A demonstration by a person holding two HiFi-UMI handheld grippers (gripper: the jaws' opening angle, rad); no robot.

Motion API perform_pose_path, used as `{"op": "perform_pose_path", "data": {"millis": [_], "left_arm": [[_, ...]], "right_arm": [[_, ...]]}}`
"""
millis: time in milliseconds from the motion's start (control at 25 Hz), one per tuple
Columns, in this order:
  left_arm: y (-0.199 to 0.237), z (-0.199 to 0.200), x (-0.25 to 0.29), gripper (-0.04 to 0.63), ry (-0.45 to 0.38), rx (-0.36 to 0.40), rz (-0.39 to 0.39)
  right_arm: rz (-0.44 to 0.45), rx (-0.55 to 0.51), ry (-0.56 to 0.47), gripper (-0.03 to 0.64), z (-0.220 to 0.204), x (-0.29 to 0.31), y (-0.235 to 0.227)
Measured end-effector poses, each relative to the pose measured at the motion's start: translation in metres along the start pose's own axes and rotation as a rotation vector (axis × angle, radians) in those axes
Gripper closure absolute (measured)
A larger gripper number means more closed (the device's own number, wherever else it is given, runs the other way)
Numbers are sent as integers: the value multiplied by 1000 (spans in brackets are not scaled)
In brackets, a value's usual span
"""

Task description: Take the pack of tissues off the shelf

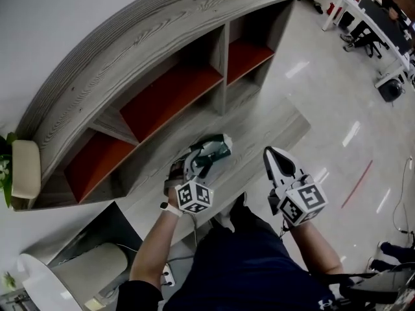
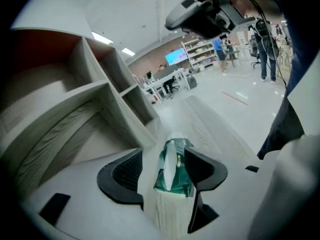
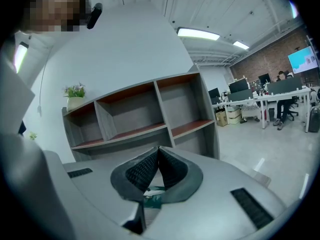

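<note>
Left tool [image 2: 163, 156] is open, its 2 jaws wide apart and pressing on nothing. The green pack of tissues [image 1: 217, 146] lies on the low wood-grain ledge [image 1: 275, 125] in front of the shelf [image 1: 130, 50], framed between those jaws. Right tool [image 3: 159, 151] is closed, tips together with nothing gripped, held just beside the left one.

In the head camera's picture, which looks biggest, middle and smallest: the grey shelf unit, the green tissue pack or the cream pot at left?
1. The shelf unit, by far.
2. The cream pot and the pack of tissues look about alike; the pack is partly hidden, so no ranking.
</note>
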State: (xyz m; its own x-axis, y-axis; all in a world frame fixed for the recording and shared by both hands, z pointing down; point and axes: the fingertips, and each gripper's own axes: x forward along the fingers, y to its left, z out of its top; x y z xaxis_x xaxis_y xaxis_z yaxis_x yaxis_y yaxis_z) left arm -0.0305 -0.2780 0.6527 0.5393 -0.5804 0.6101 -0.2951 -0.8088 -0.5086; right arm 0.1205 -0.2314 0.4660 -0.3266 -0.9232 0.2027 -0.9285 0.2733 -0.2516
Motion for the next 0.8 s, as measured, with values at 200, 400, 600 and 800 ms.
{"op": "perform_pose_path", "data": {"millis": [200,400,600,800], "left_arm": [[38,38,-45,342,-116,-104,96],[66,84,-97,474,-248,-157,167],[100,124,-151,546,-383,-235,258],[137,162,-220,578,-569,-258,376]], "right_arm": [[16,-19,-31,604,13,0,10],[30,-52,-65,604,30,-2,19],[60,-91,-116,604,53,0,34],[69,-131,-182,604,76,-6,51]]}}
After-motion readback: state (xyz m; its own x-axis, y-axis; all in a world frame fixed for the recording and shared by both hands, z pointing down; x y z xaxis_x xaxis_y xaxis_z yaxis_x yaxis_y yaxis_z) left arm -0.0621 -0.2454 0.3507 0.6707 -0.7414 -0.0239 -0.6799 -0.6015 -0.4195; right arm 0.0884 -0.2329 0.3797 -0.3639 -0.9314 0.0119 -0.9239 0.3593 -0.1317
